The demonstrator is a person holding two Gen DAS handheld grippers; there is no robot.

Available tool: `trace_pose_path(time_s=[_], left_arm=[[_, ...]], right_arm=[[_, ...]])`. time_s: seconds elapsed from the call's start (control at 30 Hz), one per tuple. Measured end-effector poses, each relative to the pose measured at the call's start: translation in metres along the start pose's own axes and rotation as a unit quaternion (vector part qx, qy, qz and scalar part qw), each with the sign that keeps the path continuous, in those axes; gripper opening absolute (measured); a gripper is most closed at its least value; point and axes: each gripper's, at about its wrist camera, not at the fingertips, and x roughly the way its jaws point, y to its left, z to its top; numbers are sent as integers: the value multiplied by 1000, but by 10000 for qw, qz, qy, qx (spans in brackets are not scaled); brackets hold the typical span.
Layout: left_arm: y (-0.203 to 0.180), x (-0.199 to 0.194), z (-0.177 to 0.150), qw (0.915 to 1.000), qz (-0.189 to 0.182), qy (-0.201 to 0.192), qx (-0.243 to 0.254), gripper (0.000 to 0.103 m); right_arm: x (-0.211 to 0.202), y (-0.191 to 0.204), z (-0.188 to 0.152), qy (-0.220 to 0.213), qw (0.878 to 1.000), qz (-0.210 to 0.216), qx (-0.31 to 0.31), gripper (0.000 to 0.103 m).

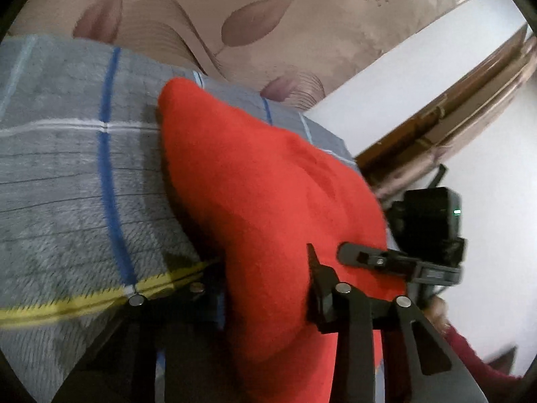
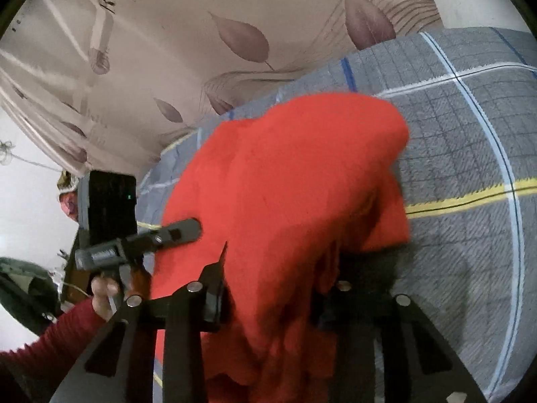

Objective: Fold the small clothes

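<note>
I have both tongs clenched on the near edge of the small red fleece garment (image 1: 268,181), which lies bunched on the grey plush checked blanket (image 1: 67,174) with blue, white and yellow lines. The left gripper (image 1: 265,288) bites cloth at six o'clock of its view; the right gripper (image 2: 278,288) does the same, with the left one showing at nine o'clock. To fold well, I judge I should lift both corners evenly, keep the edge taut between them, and carry it toward twelve o'clock. The beige leaf-print backdrop (image 2: 167,67) bears script lettering, too cropped and blurred to read.
</note>
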Motion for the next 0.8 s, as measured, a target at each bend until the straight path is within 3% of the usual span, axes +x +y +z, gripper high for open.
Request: trace_pose_path(time_s=[0.2, 0.47, 0.8], left_arm=[[-19, -28, -7, 9989, 385, -227, 171, 34], [-33, -121, -26, 9967, 522, -592, 193, 34], [-40, -204, -82, 9931, 914, -660, 316, 34]], right_arm=[[-10, 41, -6, -202, 9998, 61, -66, 33], [-18, 114, -27, -353, 9976, 542, -229, 33], [-8, 183, -83, -144, 9939, 1061, -268, 33]])
